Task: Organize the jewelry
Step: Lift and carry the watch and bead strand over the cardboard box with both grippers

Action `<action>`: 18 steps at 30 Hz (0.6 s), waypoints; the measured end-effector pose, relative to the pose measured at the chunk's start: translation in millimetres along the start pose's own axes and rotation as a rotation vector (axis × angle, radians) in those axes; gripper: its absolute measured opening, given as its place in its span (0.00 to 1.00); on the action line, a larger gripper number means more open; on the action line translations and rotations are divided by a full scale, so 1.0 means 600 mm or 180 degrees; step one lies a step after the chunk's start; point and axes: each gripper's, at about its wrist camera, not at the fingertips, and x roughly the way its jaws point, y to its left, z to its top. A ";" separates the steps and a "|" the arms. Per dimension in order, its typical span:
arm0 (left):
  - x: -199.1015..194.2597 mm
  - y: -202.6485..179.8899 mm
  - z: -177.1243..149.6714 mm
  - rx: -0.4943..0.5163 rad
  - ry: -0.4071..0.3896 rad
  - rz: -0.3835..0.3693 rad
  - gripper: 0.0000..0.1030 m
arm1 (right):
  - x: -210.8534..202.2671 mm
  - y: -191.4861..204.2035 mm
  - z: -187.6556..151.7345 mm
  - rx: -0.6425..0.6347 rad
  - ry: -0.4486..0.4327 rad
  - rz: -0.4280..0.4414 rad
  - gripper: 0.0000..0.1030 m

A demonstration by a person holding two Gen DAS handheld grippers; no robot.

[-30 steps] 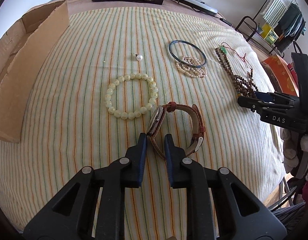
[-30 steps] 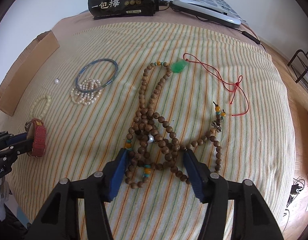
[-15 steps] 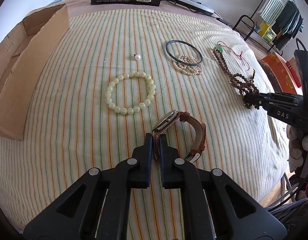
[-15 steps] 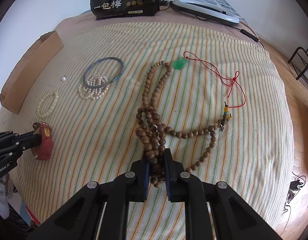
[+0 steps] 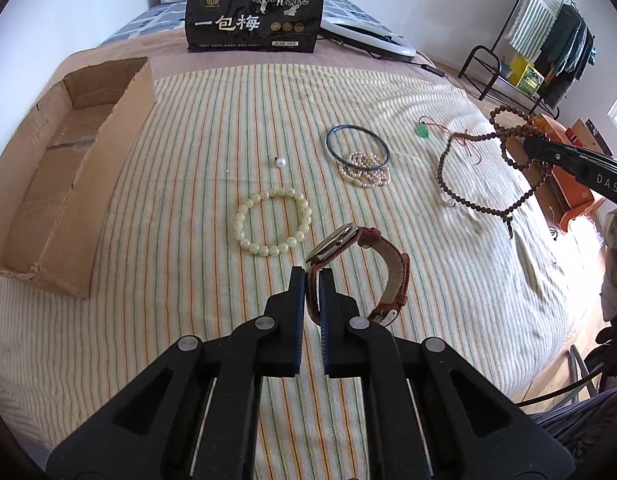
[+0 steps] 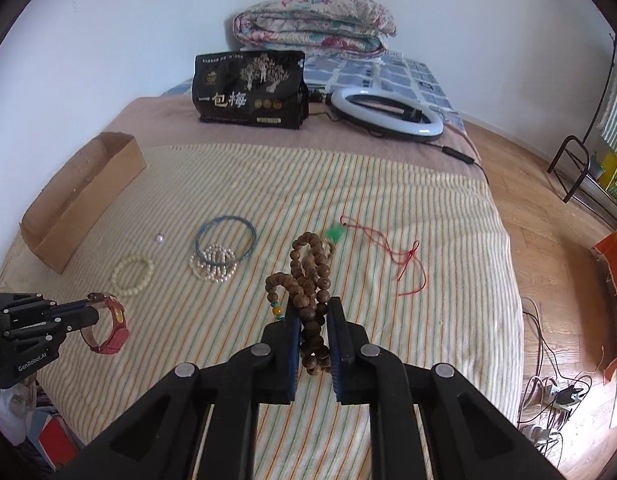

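My left gripper (image 5: 311, 276) is shut on the strap of a red-brown leather watch (image 5: 372, 256) and holds it above the striped cloth (image 5: 188, 200). It also shows in the right wrist view (image 6: 108, 328). My right gripper (image 6: 313, 312) is shut on a long brown wooden bead necklace (image 6: 308, 280), lifted off the cloth; its loops hang at the right in the left wrist view (image 5: 480, 168). A cream bead bracelet (image 5: 272, 220), a single pearl (image 5: 280, 163), a blue bangle (image 5: 357, 148) and a pearl bracelet (image 5: 364, 170) lie on the cloth.
An open cardboard box (image 5: 64, 168) lies at the left edge of the bed. A black snack bag (image 5: 254, 14) and a ring light (image 6: 386, 116) stand at the back. A green pendant on red cord (image 6: 372, 248) lies right of the bangle. A rack and orange box stand beyond the bed's right edge.
Both grippers have risen. The left lifted the watch off the cloth. The right lifted the wooden bead necklace, whose loops now hang from it.
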 end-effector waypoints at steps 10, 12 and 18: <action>-0.067 0.012 0.033 0.0047 -0.0264 0.0029 0.04 | -0.089 0.026 0.045 -0.0051 -0.0456 -0.0031 0.10; -0.081 0.017 0.037 0.0042 -0.0302 0.0029 0.04 | -0.101 0.033 0.053 -0.0057 -0.0520 -0.0021 0.10; -0.122 0.036 0.048 0.0043 -0.0450 0.0081 0.05 | -0.131 0.057 0.075 -0.0117 -0.0677 0.0037 0.10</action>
